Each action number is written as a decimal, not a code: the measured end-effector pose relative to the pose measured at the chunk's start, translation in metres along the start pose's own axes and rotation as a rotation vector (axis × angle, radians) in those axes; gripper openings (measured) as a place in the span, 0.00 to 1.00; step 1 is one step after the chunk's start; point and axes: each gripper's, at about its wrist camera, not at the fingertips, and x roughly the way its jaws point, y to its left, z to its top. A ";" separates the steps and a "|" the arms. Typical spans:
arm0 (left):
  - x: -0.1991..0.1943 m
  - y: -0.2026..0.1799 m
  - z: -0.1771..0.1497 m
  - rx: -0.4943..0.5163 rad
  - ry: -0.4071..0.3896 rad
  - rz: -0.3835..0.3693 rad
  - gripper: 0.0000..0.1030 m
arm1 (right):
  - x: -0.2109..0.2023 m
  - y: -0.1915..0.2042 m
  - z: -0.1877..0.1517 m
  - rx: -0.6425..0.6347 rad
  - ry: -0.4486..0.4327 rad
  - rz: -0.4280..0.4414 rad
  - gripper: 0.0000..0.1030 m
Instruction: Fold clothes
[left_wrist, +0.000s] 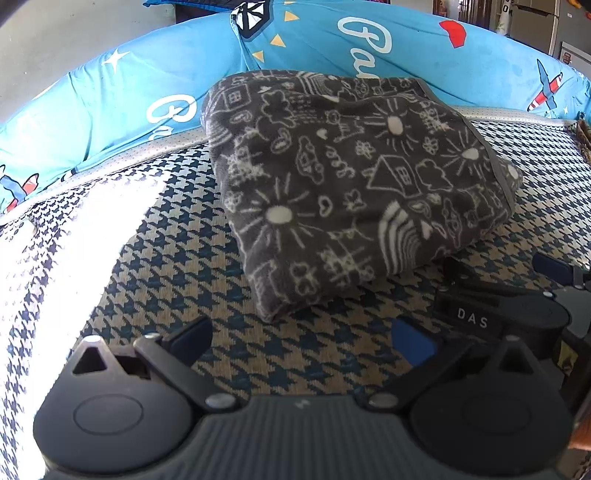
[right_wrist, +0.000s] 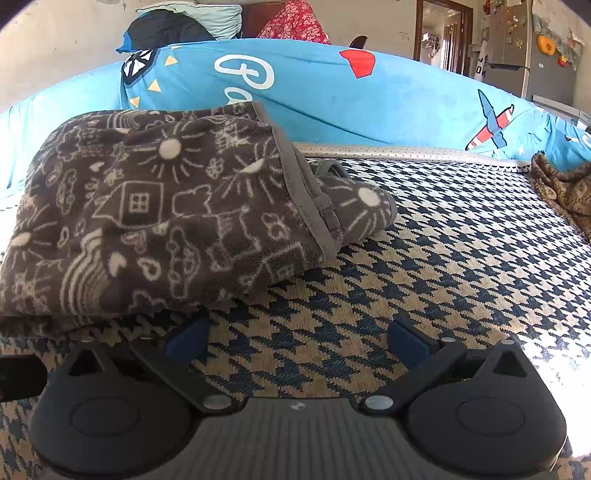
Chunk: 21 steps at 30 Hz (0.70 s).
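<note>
Now, from the left wrist view, the left gripper (left_wrist: 303, 343) has its jaws open and holds nothing. The folded grey blanket (left_wrist: 354, 184) lies on the checked bed (left_wrist: 177, 266), just ahead and a bit to the right.

From the right wrist view, the right gripper (right_wrist: 299, 341) is open and empty too. The blanket lies ahead on its left, very near, its long side running left to right.

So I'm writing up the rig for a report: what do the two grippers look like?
Both match. The left gripper and right gripper have a ribbed dark grey body, two round black housings, black linkage arms with silver pivot pins, and blue finger pads. In the left view, the right one shows a "DAS" label.
</note>
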 end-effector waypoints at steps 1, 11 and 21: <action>0.000 0.001 0.000 -0.001 -0.001 0.003 1.00 | 0.000 0.000 0.000 -0.002 -0.002 -0.002 1.00; -0.001 0.014 0.005 -0.058 0.006 -0.001 1.00 | -0.001 -0.004 -0.001 0.017 -0.002 0.012 1.00; 0.005 0.010 0.004 -0.039 0.021 0.017 1.00 | -0.001 -0.002 0.000 0.015 -0.002 0.011 1.00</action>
